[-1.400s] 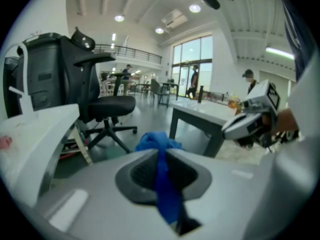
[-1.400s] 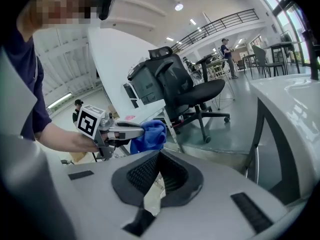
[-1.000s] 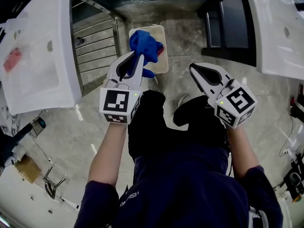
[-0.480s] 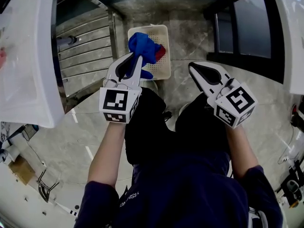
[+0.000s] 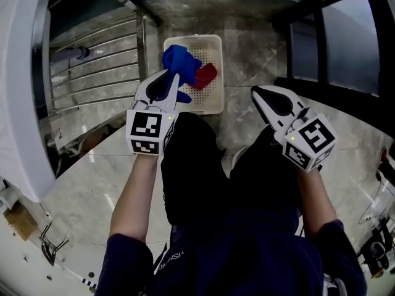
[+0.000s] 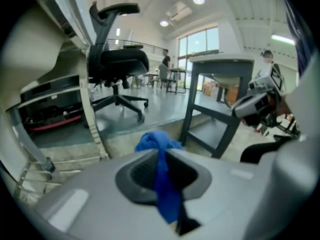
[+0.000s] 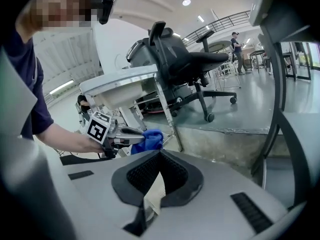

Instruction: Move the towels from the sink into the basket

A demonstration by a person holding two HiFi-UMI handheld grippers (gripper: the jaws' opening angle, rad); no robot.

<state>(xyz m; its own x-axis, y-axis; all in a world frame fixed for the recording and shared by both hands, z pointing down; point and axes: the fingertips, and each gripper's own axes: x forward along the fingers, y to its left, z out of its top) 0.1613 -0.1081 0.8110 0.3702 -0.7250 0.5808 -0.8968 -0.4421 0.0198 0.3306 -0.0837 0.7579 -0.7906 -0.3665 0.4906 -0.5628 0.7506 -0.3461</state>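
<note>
The blue towel (image 5: pixel 179 60) hangs bunched at the tip of the left gripper (image 5: pixel 174 76), directly above the near left part of the basket (image 5: pixel 210 49). The left gripper view shows this gripper's (image 6: pixel 161 151) jaws clamped on a twisted strand of the cloth, which runs down between the dark ribbed pads while the rest of the towel (image 6: pixel 156 140) bulges out past the tips in soft, crumpled folds. A red towel (image 5: pixel 205 76) lies inside the basket, just right of the blue one. The basket is a cream, rectangular tray with rounded corners and a floor full of small holes, and it stands on mottled grey stone flooring (image 5: pixel 247 48). The right gripper (image 5: pixel 259 94) is held to the right of the basket and well apart from both towels; its own view shows its jaws (image 7: pixel 160 155) brought together with no towel between them. The smooth white sink (image 5: pixel 21 103) curves along the left edge.
</note>
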